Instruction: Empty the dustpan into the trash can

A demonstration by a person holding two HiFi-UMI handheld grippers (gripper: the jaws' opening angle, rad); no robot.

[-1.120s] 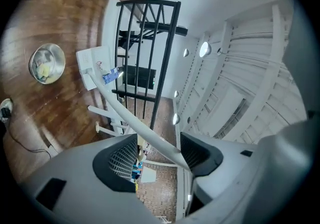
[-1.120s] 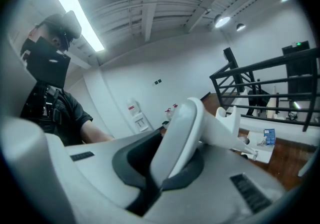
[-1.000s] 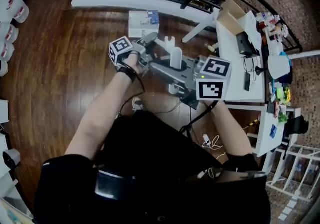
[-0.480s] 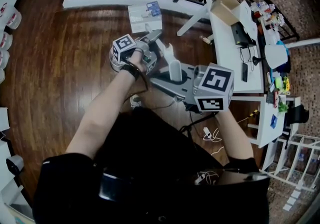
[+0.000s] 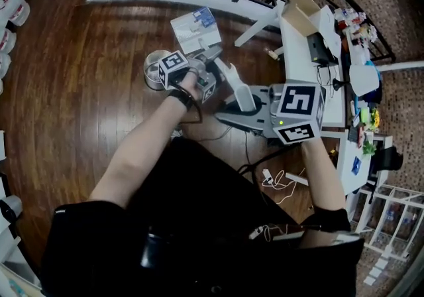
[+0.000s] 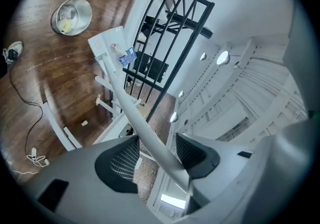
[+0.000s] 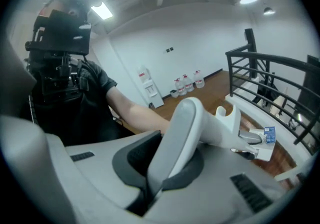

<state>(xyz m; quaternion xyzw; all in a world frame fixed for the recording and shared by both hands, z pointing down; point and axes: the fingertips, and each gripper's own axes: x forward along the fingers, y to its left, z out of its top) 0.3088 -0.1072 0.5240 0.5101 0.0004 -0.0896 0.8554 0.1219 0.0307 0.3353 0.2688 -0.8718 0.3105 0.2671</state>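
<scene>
There is 1 white dustpan (image 5: 185, 30), 1 round metal trash can (image 5: 156, 65), 1 open cardboard box (image 5: 301, 16), 1 water dispenser (image 7: 148, 88) and 3 water bottles (image 7: 186, 82) lined up beside it.

Trash can (image 5: 148, 67) right side hidden behind my left hand-held gripper (image 5: 211, 67); contents too small to tell. Dustpan (image 5: 193, 27) handle end disappears under the jaws, and I can't read the pan's label.

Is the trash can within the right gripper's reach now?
Likely not: the right gripper is shut on the dustpan handle, and the trash can stands on the floor farther left.
</scene>
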